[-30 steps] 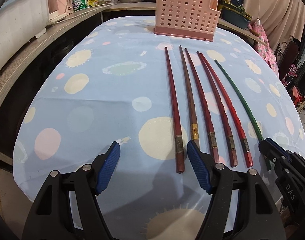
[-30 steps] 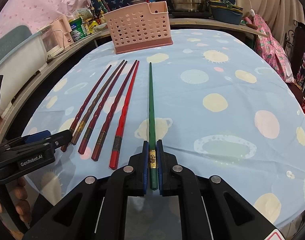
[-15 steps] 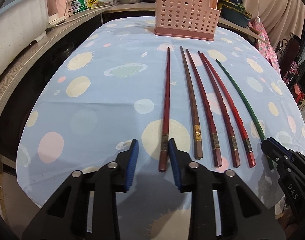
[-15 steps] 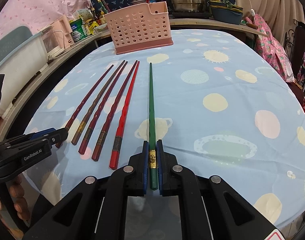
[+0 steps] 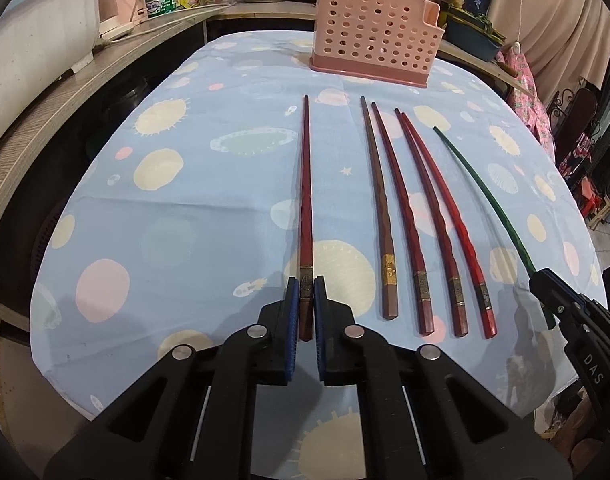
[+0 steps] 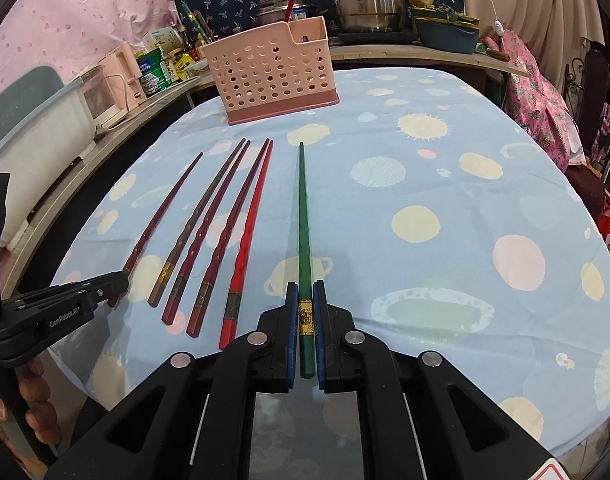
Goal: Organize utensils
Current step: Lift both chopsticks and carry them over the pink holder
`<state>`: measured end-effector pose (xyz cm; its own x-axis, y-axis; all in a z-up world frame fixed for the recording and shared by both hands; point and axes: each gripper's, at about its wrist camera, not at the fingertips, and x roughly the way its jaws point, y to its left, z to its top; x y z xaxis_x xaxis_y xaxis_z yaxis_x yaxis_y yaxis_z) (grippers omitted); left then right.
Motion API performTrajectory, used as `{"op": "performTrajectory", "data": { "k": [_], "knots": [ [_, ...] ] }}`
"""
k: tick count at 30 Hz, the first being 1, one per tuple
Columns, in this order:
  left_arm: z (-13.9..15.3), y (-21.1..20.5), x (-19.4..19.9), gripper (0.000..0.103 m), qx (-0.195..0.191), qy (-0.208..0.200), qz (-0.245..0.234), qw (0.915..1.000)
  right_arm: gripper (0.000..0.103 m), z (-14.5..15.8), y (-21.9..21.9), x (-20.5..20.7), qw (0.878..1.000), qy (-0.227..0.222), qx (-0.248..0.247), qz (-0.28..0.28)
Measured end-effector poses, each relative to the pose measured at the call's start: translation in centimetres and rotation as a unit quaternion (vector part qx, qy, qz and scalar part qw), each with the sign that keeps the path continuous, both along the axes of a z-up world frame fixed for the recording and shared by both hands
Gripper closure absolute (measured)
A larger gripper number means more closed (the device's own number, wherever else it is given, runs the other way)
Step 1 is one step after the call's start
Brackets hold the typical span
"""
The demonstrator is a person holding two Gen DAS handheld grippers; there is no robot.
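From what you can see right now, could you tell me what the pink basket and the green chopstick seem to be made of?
Pink basket: likely moulded plastic, matte, with uniform round holes and thin walls. Green chopstick: probably lacquered wood or resin, with a smooth sheen and a gold metallic-looking band near its thick end; the core material is not visible.

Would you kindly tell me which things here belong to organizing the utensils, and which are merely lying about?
Belongs to the job:
- green chopstick
- dark red chopstick
- four other chopsticks
- pink basket

Lying about:
- steel pots
- bottles and tins
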<state>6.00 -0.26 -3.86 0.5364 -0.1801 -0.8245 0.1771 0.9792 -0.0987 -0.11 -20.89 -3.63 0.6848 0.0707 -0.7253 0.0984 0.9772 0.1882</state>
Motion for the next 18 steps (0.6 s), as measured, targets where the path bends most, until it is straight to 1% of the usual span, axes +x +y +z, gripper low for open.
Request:
{"op": "performTrajectory", "data": {
  "k": [6, 18],
  "knots": [
    [1.8, 0.7, 0.4, 0.096, -0.020, -0.005, 0.005, 0.9998, 0.096, 1.9, -0.6, 0.1, 1.000, -0.021, 0.010, -0.001],
    [7.3, 1.5, 2.3, 0.096, -0.048, -0.057, 0.009, 0.9972, 0.096, 7.8, -2.9, 1.9, 0.995, -0.088, 0.032, -0.016]
  ]
}}
